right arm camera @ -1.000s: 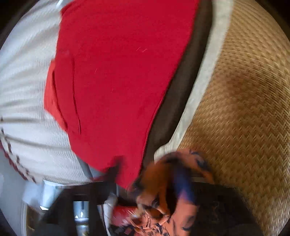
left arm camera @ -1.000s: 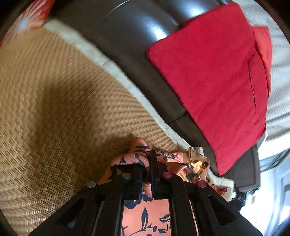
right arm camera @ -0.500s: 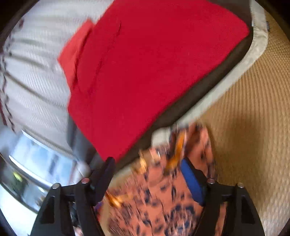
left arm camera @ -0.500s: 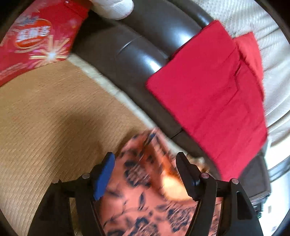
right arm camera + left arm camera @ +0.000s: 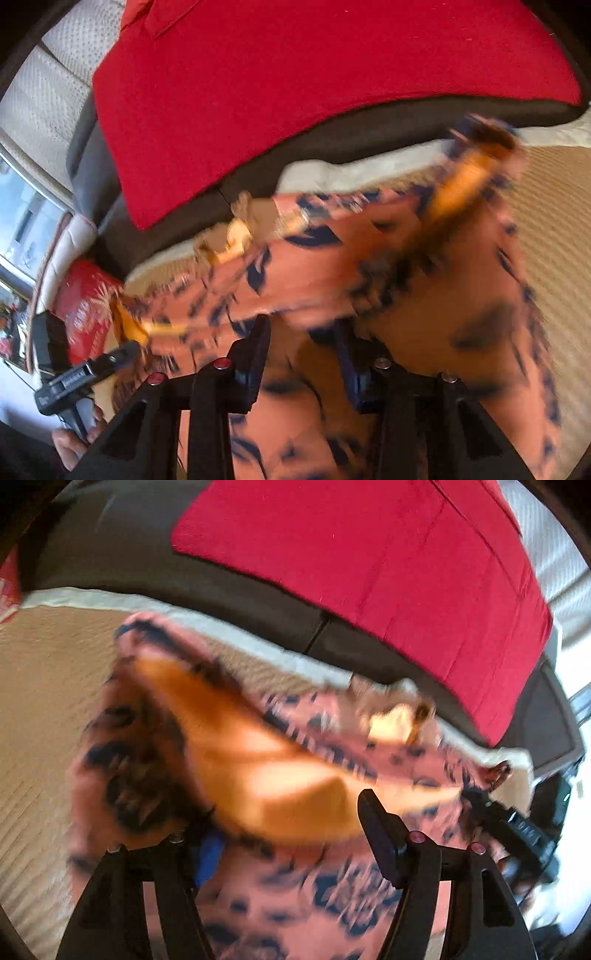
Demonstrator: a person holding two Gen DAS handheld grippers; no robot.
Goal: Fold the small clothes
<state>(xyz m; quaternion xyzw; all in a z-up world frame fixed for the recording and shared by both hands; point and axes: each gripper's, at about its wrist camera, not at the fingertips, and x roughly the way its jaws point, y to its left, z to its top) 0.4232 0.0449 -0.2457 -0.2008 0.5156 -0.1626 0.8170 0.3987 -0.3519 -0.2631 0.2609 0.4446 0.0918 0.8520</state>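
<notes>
Pink-orange cloth with dark blue leaf shapes, a small piece of clothing [image 5: 280, 760], lies blurred across a woven straw mat [image 5: 40, 701], with its far edge near the mat's pale border [image 5: 258, 646]. Part of it is flipped up and shows a plain orange inside.

The left gripper [image 5: 291, 827] has its jaws spread wide. The cloth lies under and between them, and it drapes over the left-hand finger and its blue pad, but nothing is pinched.

The right gripper [image 5: 303, 339] has its jaws closing, with a narrow gap left. A fold of the cloth sits in that gap. It is too blurry to tell if the pads press on it yet.

Behind the mat is a dark brown cushion edge [image 5: 332, 136] with a big red cloth [image 5: 295, 74] lying flat on top. A red printed bag [image 5: 81, 306] sits off to the side in the right wrist view
</notes>
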